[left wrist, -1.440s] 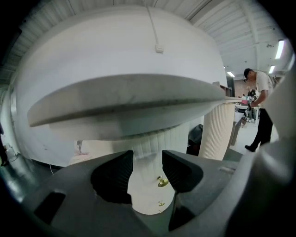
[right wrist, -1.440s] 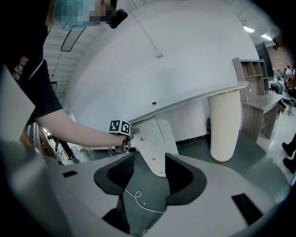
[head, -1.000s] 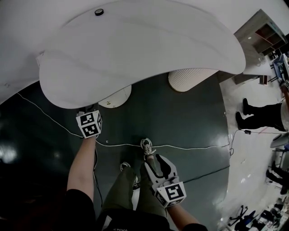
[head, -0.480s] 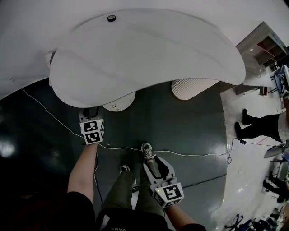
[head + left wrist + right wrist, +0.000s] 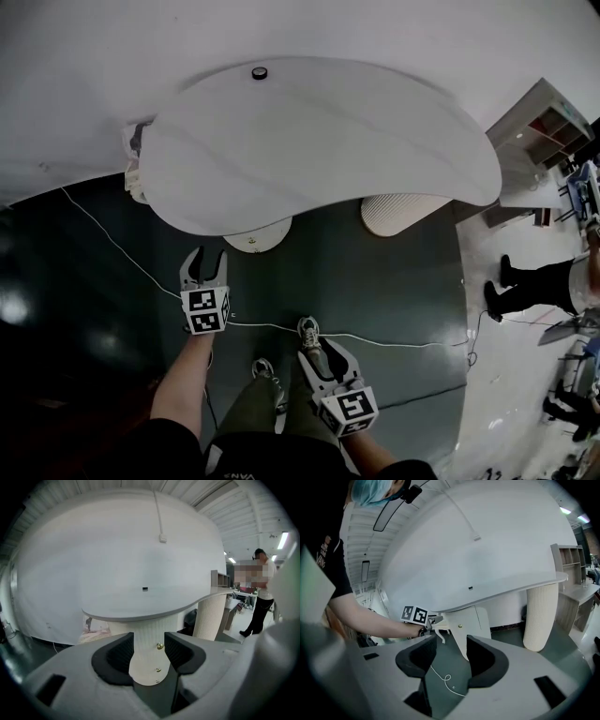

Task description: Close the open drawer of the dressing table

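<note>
Both are empty, jaws apart: the grey left gripper (image 5: 206,256) and grey right gripper (image 5: 319,352) hang short of the white curved-top dressing table (image 5: 319,141). Its ribbed cream drawer pedestal (image 5: 146,653) shows 3 brass knobs (image 5: 160,646) in line, no drawer visibly protruding; closing looks done.

Left claw (image 5: 207,259) and right claw (image 5: 321,350), both agape.

Tabletop (image 5: 319,141) hides most of the pedestal (image 5: 253,236) just ahead of left gripper (image 5: 207,253), so drawer fronts can't be seen. Black dot (image 5: 260,72) far beyond is too small to identify. Bystander (image 5: 534,281), well right of both grippers, is cut off by the edge.
</note>
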Available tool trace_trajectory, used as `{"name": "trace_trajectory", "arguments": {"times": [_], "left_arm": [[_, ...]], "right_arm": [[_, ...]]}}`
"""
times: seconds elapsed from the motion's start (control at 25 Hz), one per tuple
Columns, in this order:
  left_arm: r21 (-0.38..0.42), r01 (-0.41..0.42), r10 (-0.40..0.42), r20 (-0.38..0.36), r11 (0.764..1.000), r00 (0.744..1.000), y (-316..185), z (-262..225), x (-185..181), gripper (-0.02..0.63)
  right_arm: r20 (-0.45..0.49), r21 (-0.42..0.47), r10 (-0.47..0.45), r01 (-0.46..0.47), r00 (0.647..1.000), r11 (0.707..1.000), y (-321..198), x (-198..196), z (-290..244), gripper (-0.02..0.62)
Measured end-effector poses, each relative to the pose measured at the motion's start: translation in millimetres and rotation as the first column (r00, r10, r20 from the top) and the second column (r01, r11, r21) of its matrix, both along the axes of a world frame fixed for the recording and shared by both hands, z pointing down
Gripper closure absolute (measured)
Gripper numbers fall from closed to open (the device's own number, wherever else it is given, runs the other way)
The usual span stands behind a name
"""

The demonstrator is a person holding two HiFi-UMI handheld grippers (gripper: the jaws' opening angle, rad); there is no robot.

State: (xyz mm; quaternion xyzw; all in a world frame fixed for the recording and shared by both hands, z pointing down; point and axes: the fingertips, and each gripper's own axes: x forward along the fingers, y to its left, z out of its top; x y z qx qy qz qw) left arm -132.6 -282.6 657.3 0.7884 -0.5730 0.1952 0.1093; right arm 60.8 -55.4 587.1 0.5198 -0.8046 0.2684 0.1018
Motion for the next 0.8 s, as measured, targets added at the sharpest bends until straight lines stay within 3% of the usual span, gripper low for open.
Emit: {"name": "trace_trajectory", "arguments": {"times": [0.36, 0.8], "left_arm": [[0.019, -0.029, 0.03, -0.018, 0.999, 0.999, 57.5, -51.5, -25.2, 0.411], [0.061, -0.045, 0.047, -0.042, 0.997, 0.998, 133.5, -105.0, -41.7, 0.48]], "right_arm": [[-0.009, 0.023, -0.037, 0.037, 0.999, 0.999, -4.5, -24.3, -27.8, 0.393], [-0.029, 0.089, -0.115, 0.117, 0.993, 0.989, -8.3, -53.5, -67.4, 0.396]]}}
